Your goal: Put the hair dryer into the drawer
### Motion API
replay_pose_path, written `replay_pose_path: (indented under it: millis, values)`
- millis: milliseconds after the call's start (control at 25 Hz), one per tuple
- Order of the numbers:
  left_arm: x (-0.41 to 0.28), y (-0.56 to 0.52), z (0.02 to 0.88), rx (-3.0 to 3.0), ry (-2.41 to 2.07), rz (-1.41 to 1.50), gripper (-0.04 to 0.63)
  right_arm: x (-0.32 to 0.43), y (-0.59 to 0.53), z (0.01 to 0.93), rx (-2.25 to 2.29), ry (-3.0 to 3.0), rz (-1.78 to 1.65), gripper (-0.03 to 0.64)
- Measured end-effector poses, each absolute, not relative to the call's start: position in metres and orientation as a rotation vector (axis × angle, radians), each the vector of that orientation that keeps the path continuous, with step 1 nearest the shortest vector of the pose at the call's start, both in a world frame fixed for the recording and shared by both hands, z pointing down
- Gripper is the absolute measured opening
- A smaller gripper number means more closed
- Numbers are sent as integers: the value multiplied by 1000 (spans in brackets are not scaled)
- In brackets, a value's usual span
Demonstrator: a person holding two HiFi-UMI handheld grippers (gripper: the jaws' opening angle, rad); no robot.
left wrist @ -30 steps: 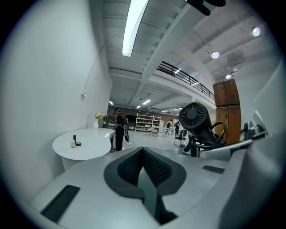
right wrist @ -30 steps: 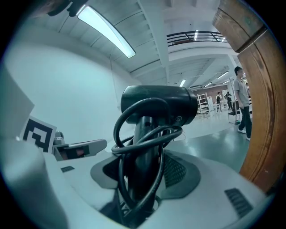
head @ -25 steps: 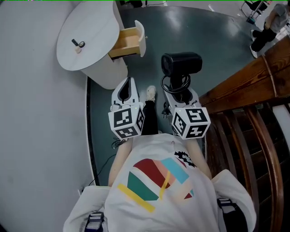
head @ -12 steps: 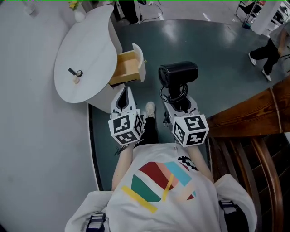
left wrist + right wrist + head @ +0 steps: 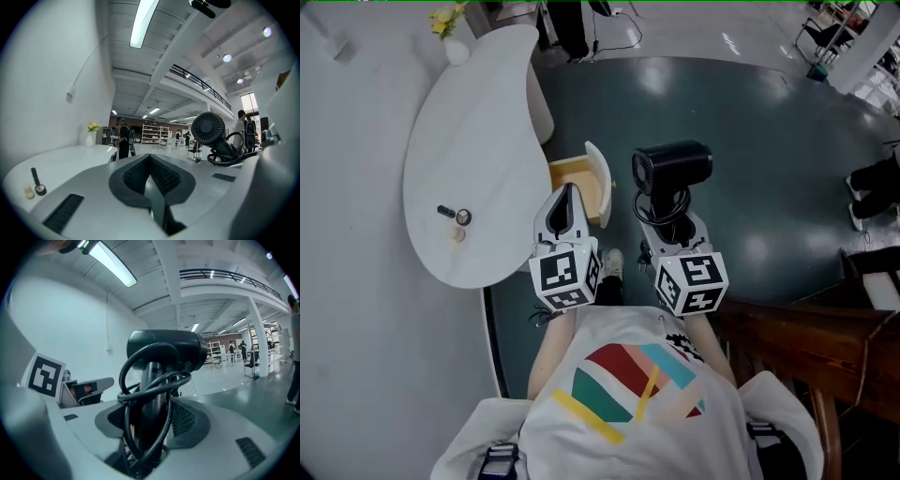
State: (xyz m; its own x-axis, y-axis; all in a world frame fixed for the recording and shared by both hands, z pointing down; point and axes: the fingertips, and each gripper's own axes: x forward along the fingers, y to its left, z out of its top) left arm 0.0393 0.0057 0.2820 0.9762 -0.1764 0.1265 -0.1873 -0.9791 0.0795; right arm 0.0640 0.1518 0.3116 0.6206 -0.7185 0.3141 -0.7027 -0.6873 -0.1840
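At frame centre the right tongs [image 5: 673, 217] gripped the hair dryer [image 5: 672, 167] by its cord-wrapped handle, just right of the white bench's [image 5: 478, 112] open drawer [image 5: 581, 183], while the left tongs [image 5: 565, 199] were closed and empty; seemingly the carry step, next needing a leftward lowering into that drawer.

My head view comes through dim and cool; the dark floor [image 5: 750, 141] carries pale glare patches from overhead lamps. Both gripper views are fisheye, black at the corners, with lines bowed toward the rim. In the left gripper view a ceiling strip light [image 5: 143, 21] blows out to white. In the right gripper view a second strip light [image 5: 112, 263] glares, and the black hair dryer [image 5: 164, 350], close to the lens, shows little detail.
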Motion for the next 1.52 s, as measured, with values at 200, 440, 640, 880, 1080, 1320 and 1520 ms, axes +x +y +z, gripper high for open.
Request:
replay_pose_path:
  millis: [200,440,640,880,1080,1320,1520]
  values:
    - [114,-41,275,3069,-261,146,15,144,88,305,-2782,1250,-547,221]
    - [162,-83,280,3024,-315,157,15,197,46,310,-2753,1273,-571,221]
    - [177,-98,290,2991,-400,215,15,216,29,316,-2727,1346,-645,221]
    - [205,-106,285,2991,-509,205,15,243,14,314,-2668,1488,-651,221]
    - [212,-120,281,2969,-603,183,15,260,-6,309,-2620,1588,-631,221]
    - [209,-127,287,2957,-679,192,15,264,-16,312,-2581,1678,-629,221]
    - [205,-138,283,2967,-737,200,15,263,-32,310,-2552,1775,-635,221]
